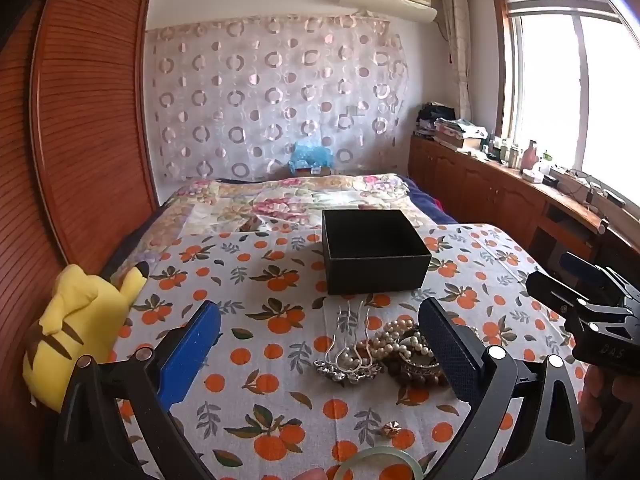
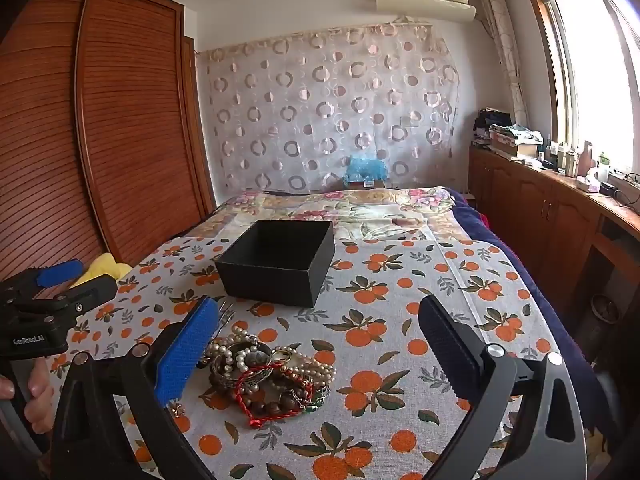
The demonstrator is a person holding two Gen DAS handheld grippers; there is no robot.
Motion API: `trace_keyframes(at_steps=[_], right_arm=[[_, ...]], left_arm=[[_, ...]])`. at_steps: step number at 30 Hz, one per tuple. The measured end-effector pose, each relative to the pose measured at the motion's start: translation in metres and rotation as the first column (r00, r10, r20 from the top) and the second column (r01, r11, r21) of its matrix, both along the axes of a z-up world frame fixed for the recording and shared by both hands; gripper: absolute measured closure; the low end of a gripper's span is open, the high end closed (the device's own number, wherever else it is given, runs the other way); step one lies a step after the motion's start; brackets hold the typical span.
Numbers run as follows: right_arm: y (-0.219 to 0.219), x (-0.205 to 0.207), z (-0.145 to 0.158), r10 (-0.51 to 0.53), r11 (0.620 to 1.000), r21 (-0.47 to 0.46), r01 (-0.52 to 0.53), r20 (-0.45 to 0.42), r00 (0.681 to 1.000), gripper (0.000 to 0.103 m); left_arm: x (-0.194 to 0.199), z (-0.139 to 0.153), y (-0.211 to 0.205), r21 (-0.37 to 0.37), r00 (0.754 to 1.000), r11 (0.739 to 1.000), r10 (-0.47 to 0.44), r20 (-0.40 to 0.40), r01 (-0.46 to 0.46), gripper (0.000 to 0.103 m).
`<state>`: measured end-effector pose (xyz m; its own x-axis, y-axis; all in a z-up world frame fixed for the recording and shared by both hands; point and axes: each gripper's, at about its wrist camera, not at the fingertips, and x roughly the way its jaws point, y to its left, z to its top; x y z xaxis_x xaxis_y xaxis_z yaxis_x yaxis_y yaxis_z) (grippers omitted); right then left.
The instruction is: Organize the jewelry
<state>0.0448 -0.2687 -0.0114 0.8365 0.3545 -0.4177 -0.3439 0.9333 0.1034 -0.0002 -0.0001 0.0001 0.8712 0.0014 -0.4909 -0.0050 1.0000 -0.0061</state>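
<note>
Left gripper [image 2: 60,284], marked "GenRobot.AI", and right gripper [image 1: 560,280], marked "DAS", jaws spread, empty; jewelry pile [image 2: 268,376] before black box [image 2: 276,264].

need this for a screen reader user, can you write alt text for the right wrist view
An open right claw hovers over a tangled jewelry pile of pearls, beads and a red cord on an orange-print cloth. An open black box sits just beyond the pile, and the left claw shows at the left edge.
</note>
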Motion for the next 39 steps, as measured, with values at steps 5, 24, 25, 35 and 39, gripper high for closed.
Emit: trace_keyframes(at_steps=[5,24,25,35,39], right_arm=[[0.0003,0.001,-0.001,-0.001,1.0,-0.003,0.001,-0.005,1.0,0.003],[-0.0014,-0.0018,0.0026,-0.001,1.0,-0.002,0.001,-0.001,1.0,0.003],[-0.0014,-0.0017,0.0027,0.0,1.0,-0.002,0.0,-0.001,1.0,0.003],[-0.0013,-0.0023,0.0035,0.0,1.0,0.0,0.0,0.001,1.0,0.003],[-0.0014,-0.0028,0.0037,-0.001,1.0,0.001,0.001,0.002,1.0,0.003]], left_arm=[[0.0018,0.0,-0.0015,0.004,1.0,1.0,-0.002,0.001,0.002,0.007],[-0.0043,0.008,0.0001,-0.013,1.0,1.0,-0.002,0.027,0.003,0.007],[-0.0046,0.0079,0.0003,-0.013,1.0,1.0,-0.002,0.028,0.003,0.007],[-0.0051,0.0071,0.0008,-0.015,1.0,1.0,-0.002,0.029,0.003,0.007],[-0.0053,0.0071,0.0008,-0.016,1.0,1.0,-0.003,0.03,0.003,0.007]])
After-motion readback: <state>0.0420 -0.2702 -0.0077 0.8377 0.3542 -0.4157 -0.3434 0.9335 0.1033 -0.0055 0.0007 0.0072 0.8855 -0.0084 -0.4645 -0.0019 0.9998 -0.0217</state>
